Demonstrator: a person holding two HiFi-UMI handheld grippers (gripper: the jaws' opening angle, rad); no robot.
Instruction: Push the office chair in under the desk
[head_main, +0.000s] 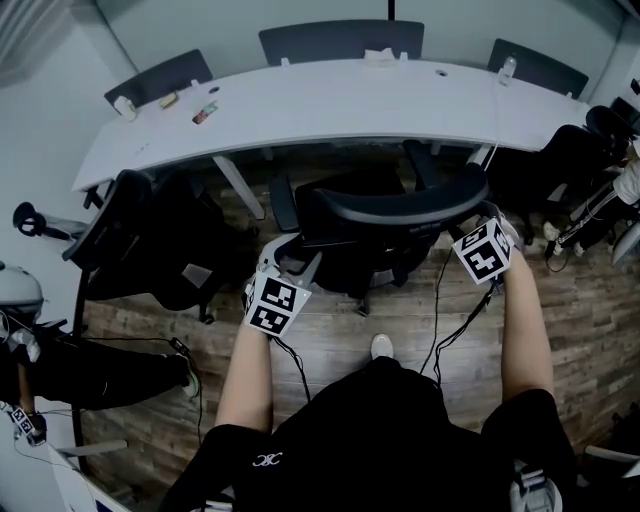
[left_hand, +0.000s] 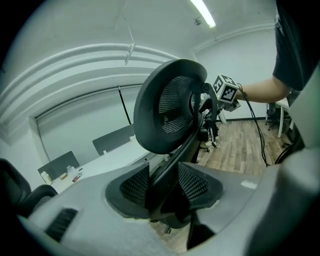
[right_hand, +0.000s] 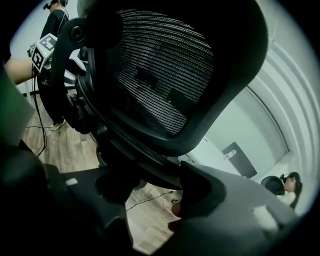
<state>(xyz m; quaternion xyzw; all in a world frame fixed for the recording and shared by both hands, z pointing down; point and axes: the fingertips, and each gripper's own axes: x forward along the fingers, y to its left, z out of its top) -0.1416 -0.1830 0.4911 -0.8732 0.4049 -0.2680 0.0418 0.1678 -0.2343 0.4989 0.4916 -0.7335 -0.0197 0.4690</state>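
A black mesh office chair (head_main: 375, 225) faces the long white curved desk (head_main: 330, 105), and its armrests reach the desk's front edge. I stand behind it with a gripper on each side of the backrest's top rim. My left gripper (head_main: 281, 260) clamps the rim's left end; in the left gripper view the black frame (left_hand: 172, 165) fills the gap between the grey jaws (left_hand: 165, 202), under the headrest (left_hand: 170, 105). My right gripper (head_main: 481, 216) holds the right end; in the right gripper view the frame (right_hand: 125, 172) lies across both jaws (right_hand: 145, 202).
A second black chair (head_main: 150, 240) stands close on the left and a third (head_main: 560, 170) on the right. Grey chairs (head_main: 340, 40) line the desk's far side. Small items (head_main: 205, 113) and a bottle (head_main: 507, 68) lie on the desk. Cables trail over the wooden floor (head_main: 340, 330).
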